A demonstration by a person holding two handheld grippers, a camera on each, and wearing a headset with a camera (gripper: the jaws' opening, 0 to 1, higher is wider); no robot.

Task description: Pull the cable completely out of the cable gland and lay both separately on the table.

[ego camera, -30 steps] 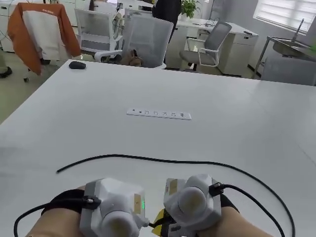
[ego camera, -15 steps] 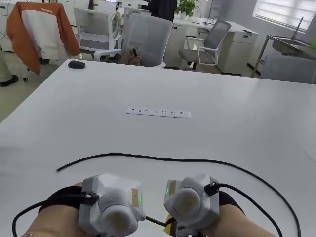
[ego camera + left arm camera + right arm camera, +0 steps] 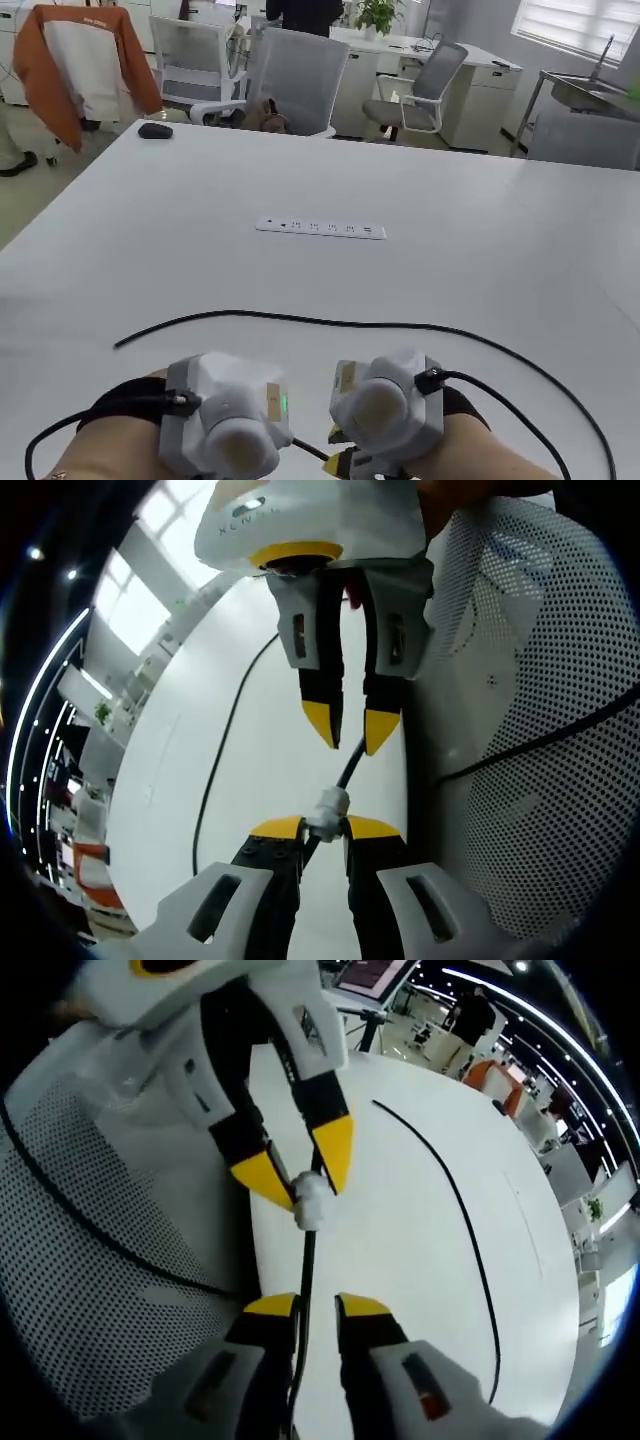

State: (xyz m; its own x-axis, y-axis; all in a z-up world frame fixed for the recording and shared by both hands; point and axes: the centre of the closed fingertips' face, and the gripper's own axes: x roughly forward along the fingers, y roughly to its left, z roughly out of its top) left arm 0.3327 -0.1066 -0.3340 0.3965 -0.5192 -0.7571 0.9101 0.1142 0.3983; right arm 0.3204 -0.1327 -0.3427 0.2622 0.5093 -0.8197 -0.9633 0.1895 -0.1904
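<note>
Cable [image 3: 308,1270] pinched by right gripper [image 3: 317,1305], gland [image 3: 327,808] by left gripper [image 3: 325,828], over white table [image 3: 450,250] (office chairs [image 3: 300,70] behind).

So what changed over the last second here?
Almost nothing. The left gripper, holding the gland, and the right gripper, on the cable, shifted only slightly and stay close together; gland not yet off. The cable on the table and the power strip lie as before.

black cable [image 3: 340,323] curves across table [image 3: 450,200] | power strip [image 3: 320,229] mid-table | mouse [image 3: 156,131] far left corner
</note>
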